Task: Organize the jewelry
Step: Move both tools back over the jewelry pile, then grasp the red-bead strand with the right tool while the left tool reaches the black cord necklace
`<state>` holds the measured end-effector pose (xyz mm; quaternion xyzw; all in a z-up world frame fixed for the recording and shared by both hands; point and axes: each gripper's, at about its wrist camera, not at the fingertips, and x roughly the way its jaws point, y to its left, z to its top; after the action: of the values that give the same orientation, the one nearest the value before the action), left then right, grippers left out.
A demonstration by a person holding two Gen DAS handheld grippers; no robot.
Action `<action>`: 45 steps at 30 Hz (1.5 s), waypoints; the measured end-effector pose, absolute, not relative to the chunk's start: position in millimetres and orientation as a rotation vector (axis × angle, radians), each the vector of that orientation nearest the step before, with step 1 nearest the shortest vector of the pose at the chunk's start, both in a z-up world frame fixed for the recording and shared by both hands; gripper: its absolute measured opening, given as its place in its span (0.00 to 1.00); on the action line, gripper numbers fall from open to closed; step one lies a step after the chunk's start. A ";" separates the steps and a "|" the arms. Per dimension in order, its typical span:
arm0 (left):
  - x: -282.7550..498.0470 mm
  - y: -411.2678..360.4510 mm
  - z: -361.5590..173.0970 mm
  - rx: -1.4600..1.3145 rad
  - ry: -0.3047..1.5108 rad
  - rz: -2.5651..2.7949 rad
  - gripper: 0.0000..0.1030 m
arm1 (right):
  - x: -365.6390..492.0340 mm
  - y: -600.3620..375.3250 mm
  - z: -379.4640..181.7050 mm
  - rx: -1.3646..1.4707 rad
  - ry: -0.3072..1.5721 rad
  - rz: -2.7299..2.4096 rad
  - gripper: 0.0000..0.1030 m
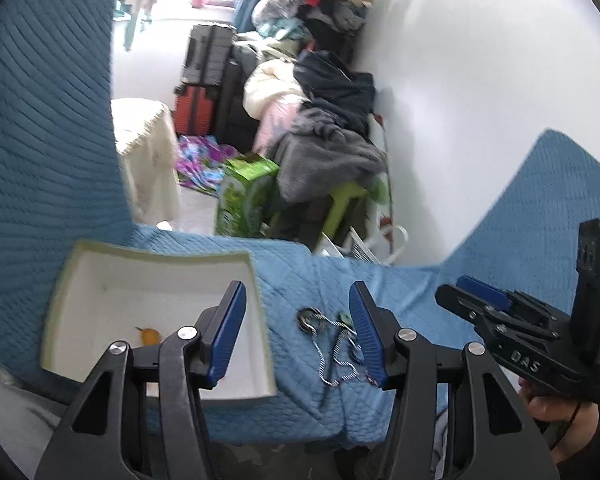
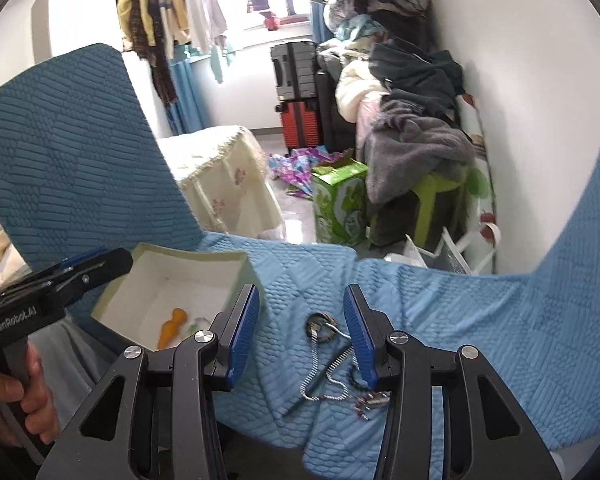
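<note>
Right of the shallow white cardboard box [image 2: 188, 280], my left gripper [image 1: 298, 332] and right gripper [image 2: 300, 332] hang spread and empty; I could snag the tangled striped-cord jewelry [image 2: 328, 364].

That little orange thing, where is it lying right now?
The orange piece lies inside the white box on the blue quilt, left of the loose cords and rings in both views.
</note>
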<state>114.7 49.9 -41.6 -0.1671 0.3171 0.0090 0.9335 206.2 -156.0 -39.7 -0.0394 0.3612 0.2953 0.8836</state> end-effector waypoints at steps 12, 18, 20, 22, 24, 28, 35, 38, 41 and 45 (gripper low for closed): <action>139.2 -6.6 -105.7 -0.282 0.834 -0.127 0.36 | 213.1 -213.4 -104.9 -0.018 0.888 0.518 0.40; 151.3 -29.9 -133.3 -0.252 0.909 -0.168 0.34 | 220.5 -220.2 -139.2 -0.018 0.980 0.525 0.40; 157.1 -33.9 -145.8 -0.252 0.940 -0.173 0.33 | 225.7 -221.3 -152.1 -0.021 1.015 0.522 0.38; 163.2 -35.5 -157.3 -0.257 0.968 -0.173 0.32 | 229.7 -222.8 -161.9 -0.023 1.047 0.519 0.37; 169.1 -35.5 -167.4 -0.263 0.986 -0.168 0.32 | 236.3 -225.2 -173.7 -0.016 1.085 0.524 0.37; 180.2 -36.3 -185.1 -0.278 1.011 -0.165 0.31 | 247.1 -224.4 -190.2 -0.013 1.147 0.534 0.36; 195.9 -34.9 -206.7 -0.289 1.050 -0.150 0.31 | 256.6 -215.0 -213.1 -0.001 1.221 0.572 0.33; 201.0 -34.6 -212.6 -0.284 1.062 -0.142 0.28 | 261.4 -211.0 -223.4 -0.015 1.248 0.566 0.33; 204.7 -31.6 -215.7 -0.293 1.059 -0.138 0.28 | 263.7 -208.0 -228.0 -0.035 1.247 0.565 0.33; 208.8 -33.2 -216.8 -0.283 1.055 -0.146 0.28 | 262.7 -199.1 -232.6 -0.085 1.244 0.561 0.33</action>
<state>208.8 -33.2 -216.8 -0.1345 0.5010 -0.0694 0.8521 262.7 -199.1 -232.6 -0.0393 0.5745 0.2592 0.7754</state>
